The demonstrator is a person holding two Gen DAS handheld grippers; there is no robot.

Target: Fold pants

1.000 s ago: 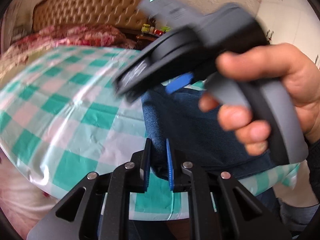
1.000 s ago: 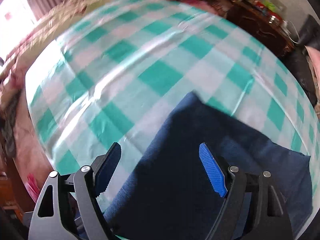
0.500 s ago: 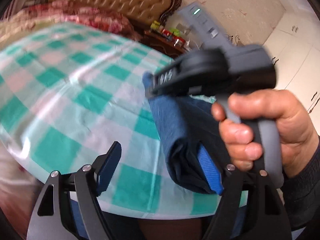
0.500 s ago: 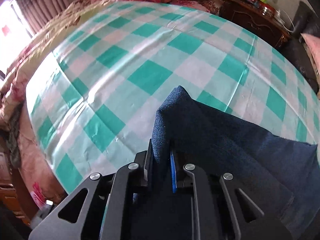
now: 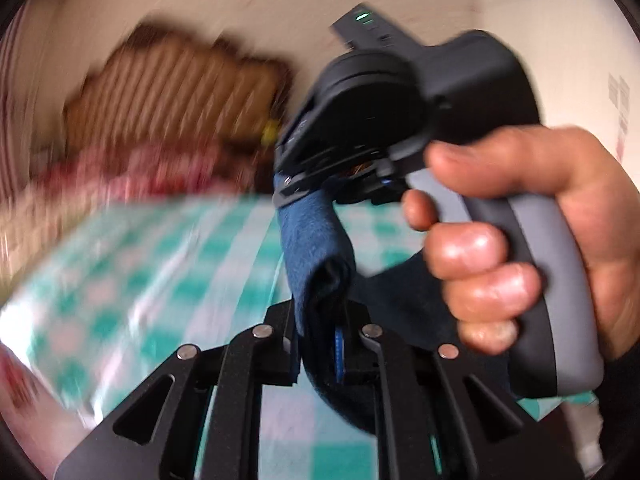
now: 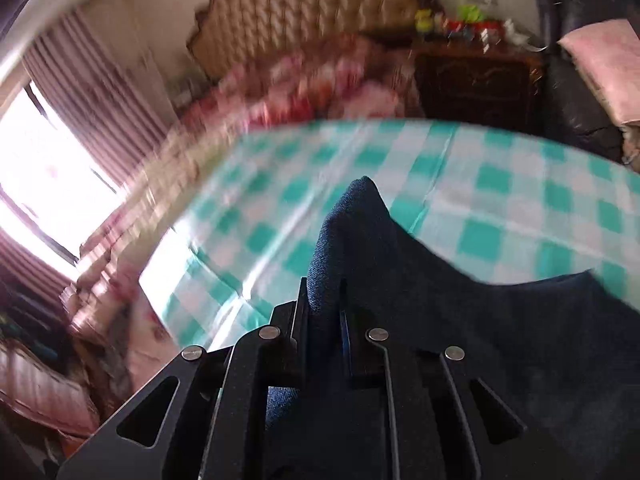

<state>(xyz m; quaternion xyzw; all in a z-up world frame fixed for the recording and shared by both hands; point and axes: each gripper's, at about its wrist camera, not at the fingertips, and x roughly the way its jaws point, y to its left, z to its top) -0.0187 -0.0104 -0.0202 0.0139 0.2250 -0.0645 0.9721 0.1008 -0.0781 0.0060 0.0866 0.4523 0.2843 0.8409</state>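
Both claws clamped on blue pants [image 5: 316,240], lifted lower centre; left gripper [image 5: 320,344] just closed; right gripper [image 6: 324,316] bite shallow, fabric may slip.

— Item count, textiles: what is recorded?

— One pair of dark blue pants [image 6: 420,280] is listed, and one green-and-white checked cloth [image 6: 500,184] beneath it.

— Tools and hands?

— Two grippers are entered: the left gripper [image 5: 320,344] and the right gripper [image 6: 324,320]. One hand [image 5: 540,240] is seen.

— Furniture?

— One tufted headboard [image 6: 312,12], one dark wooden cabinet [image 6: 476,80] and one pink cushion [image 6: 604,68] are counted.
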